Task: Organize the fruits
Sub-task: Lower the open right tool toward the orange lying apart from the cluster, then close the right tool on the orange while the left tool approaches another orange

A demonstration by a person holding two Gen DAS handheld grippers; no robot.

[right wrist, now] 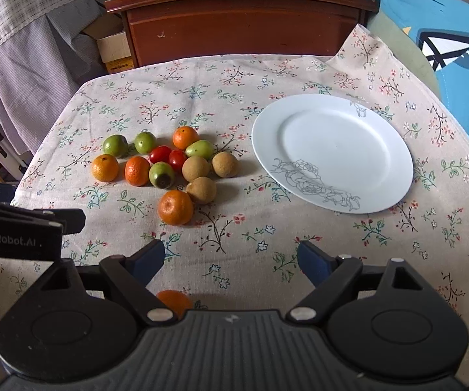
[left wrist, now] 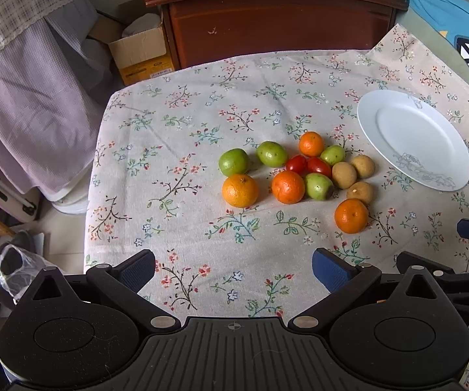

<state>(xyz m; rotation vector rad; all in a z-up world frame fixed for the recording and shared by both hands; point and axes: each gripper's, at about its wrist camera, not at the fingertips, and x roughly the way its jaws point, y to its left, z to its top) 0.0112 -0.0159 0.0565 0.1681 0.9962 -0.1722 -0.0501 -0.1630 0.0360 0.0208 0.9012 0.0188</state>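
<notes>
A cluster of fruit lies on the floral tablecloth: several oranges, the nearest orange (right wrist: 175,207) (left wrist: 351,216), several green fruits (left wrist: 234,162) (right wrist: 115,145), two red tomatoes (left wrist: 318,166) (right wrist: 177,159) and three brown fruits (left wrist: 344,175) (right wrist: 201,190). Another orange (right wrist: 173,301) peeks out just under the right gripper's body. A white plate (right wrist: 332,150) (left wrist: 414,138) with a grey flower drawing stands bare to the right of the fruit. My left gripper (left wrist: 233,272) hovers open short of the cluster with nothing between its fingers. My right gripper (right wrist: 231,262) is open too, with nothing in it.
A dark wooden cabinet (left wrist: 277,16) stands behind the table. A cardboard box (left wrist: 140,53) and hanging cloth (left wrist: 29,97) are at the left, a blue cushion (right wrist: 446,32) at the right. The table's left edge drops to a cluttered floor.
</notes>
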